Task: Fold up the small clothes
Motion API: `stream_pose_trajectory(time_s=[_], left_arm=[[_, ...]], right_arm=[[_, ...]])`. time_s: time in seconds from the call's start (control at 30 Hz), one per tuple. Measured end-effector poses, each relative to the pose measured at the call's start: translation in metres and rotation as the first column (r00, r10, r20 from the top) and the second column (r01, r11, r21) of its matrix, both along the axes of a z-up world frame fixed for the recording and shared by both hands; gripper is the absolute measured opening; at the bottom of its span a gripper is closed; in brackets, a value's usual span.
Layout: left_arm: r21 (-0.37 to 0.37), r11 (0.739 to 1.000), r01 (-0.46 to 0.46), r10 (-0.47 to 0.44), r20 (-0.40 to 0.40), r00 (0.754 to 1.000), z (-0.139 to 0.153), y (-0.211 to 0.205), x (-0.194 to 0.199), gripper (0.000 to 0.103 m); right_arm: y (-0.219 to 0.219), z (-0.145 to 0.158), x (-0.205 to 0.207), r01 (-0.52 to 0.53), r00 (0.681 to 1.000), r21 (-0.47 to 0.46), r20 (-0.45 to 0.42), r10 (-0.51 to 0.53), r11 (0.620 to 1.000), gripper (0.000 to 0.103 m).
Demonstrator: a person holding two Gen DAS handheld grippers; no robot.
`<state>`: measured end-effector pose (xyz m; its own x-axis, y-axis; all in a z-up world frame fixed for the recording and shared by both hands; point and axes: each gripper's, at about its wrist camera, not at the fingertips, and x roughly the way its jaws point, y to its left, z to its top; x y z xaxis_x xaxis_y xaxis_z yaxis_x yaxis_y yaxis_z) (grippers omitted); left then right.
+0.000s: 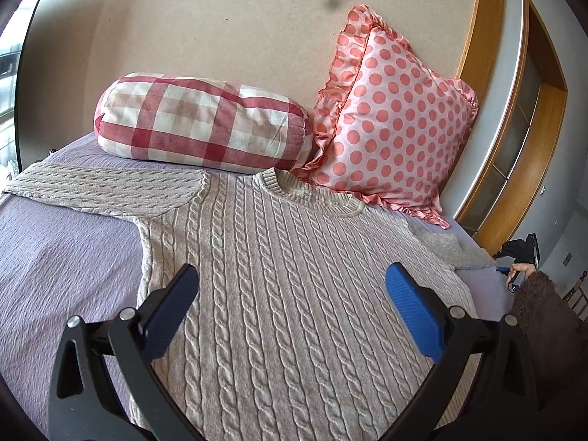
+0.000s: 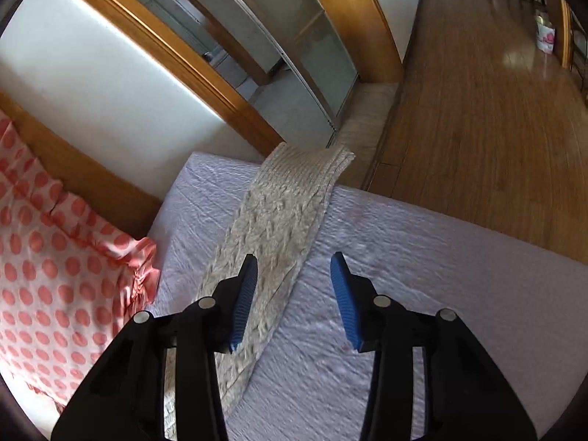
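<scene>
We've got the sweater [image 1: 279, 275] spread flat on the bed [image 1: 55, 257] for folding, left gripper [image 1: 294, 286] fingers apart above it, right gripper [image 2: 292, 275] fingers apart over its sleeve [image 2: 283, 213].

A bed covered with a textured lilac bedspread [image 1: 55, 250] carries everything. A pale cable-knit sweater [image 1: 279, 275] lies flat on it, neckline toward the wall, one sleeve [image 1: 106, 187] stretched out sideways. The other sleeve [image 2: 283, 213] runs across the bedspread to the bed's edge and hangs slightly over it. At the head, a red-and-white checked bolster pillow [image 1: 198, 121] lies beside a pink polka-dot ruffled cushion [image 1: 389, 121] propped upright.
</scene>
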<state>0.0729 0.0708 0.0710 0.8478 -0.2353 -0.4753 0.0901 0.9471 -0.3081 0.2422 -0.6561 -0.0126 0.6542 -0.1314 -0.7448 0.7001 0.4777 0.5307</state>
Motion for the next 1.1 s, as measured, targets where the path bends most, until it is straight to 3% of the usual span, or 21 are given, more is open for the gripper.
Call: stream_pose_trajectory(time_s=[0.1, 0.17, 0.2, 0.3, 0.43, 0.5, 0.57, 0.63, 0.7, 0.73, 0.8, 0.9, 0.93, 0.97, 1.0, 1.07, 1.1], left_arm=[[0.005, 1.0, 0.005, -0.005, -0.025, 1.0, -0.009, -0.001, 0.007, 0.101], [-0.003, 1.0, 0.007, -0.007, -0.046, 0.999, -0.015, -0.001, 0.011, 0.101], [-0.009, 1.0, 0.008, -0.009, -0.055, 0.998, -0.017, -0.001, 0.013, 0.101], [-0.025, 0.999, 0.024, -0.026, -0.063, 0.998, -0.018, 0.005, 0.011, 0.101], [-0.027, 0.999, 0.031, -0.032, -0.01, 0.999, -0.006, 0.021, 0.0, 0.101], [-0.036, 0.999, 0.01, -0.01, 0.004, 1.0, -0.002, 0.036, -0.003, 0.101], [-0.072, 0.997, 0.004, -0.003, 0.004, 1.0, 0.001, 0.057, -0.003, 0.101], [-0.089, 0.996, -0.031, 0.03, -0.013, 0.999, 0.003, 0.076, -0.002, 0.101], [-0.077, 0.992, -0.097, 0.095, -0.03, 0.995, 0.004, 0.095, 0.0, 0.101], [-0.073, 0.988, -0.135, 0.132, -0.038, 0.99, 0.005, 0.105, 0.001, 0.101], [-0.072, 0.977, -0.202, 0.198, -0.055, 0.979, 0.006, 0.126, 0.003, 0.101], [-0.093, 0.951, -0.295, 0.285, -0.107, 0.952, 0.003, 0.163, 0.011, 0.101], [-0.102, 0.94, -0.324, 0.31, -0.134, 0.941, 0.001, 0.176, 0.014, 0.101], [-0.118, 0.929, -0.352, 0.331, -0.167, 0.929, -0.002, 0.191, 0.017, 0.101], [-0.149, 0.916, -0.372, 0.342, -0.197, 0.919, -0.006, 0.207, 0.019, 0.101], [-0.229, 0.882, -0.412, 0.357, -0.248, 0.901, -0.016, 0.24, 0.021, 0.101], [-0.269, 0.859, -0.435, 0.365, -0.272, 0.89, -0.021, 0.256, 0.023, 0.101]], right_arm=[[-0.002, -0.002, 0.012, 0.007, 1.0, -0.044, 0.0, -0.007, 0.999, 0.043], [0.002, -0.008, 0.02, -0.025, 1.0, -0.069, 0.001, 0.025, 0.997, 0.027], [0.004, -0.009, 0.021, -0.046, 0.999, -0.08, 0.003, 0.047, 0.996, 0.011], [0.008, 0.001, 0.008, -0.082, 0.992, -0.077, 0.089, 0.089, 0.994, 0.009], [0.059, 0.068, -0.009, -0.174, 0.944, -0.235, 0.238, 0.23, 0.956, 0.008], [0.107, 0.109, -0.013, -0.26, 0.883, -0.316, 0.304, 0.357, 0.913, 0.008], [0.163, 0.145, -0.015, -0.362, 0.788, -0.348, 0.38, 0.484, 0.865, 0.008], [0.23, 0.174, -0.014, -0.48, 0.663, -0.375, 0.438, 0.608, 0.793, 0.008], [0.303, 0.191, -0.011, -0.596, 0.523, -0.399, 0.465, 0.714, 0.697, 0.008], [0.34, 0.194, -0.009, -0.651, 0.453, -0.406, 0.47, 0.757, 0.641, 0.008], [0.412, 0.188, -0.005, -0.74, 0.346, -0.409, 0.449, 0.823, 0.534, 0.008], [0.518, 0.15, 0.008, -0.862, 0.248, -0.379, 0.261, 0.933, 0.335, 0.009], [0.54, 0.135, 0.009, -0.901, 0.224, -0.331, 0.194, 0.955, 0.279, 0.01], [0.552, 0.122, 0.009, -0.928, 0.211, -0.278, 0.162, 0.964, 0.249, 0.01], [0.555, 0.114, 0.007, -0.943, 0.201, -0.236, 0.158, 0.967, 0.235, 0.014], [0.541, 0.113, -0.003, -0.935, 0.224, -0.237, 0.18, 0.958, 0.263, 0.029], [0.53, 0.118, -0.012, -0.922, 0.241, -0.26, 0.196, 0.95, 0.288, 0.052]])
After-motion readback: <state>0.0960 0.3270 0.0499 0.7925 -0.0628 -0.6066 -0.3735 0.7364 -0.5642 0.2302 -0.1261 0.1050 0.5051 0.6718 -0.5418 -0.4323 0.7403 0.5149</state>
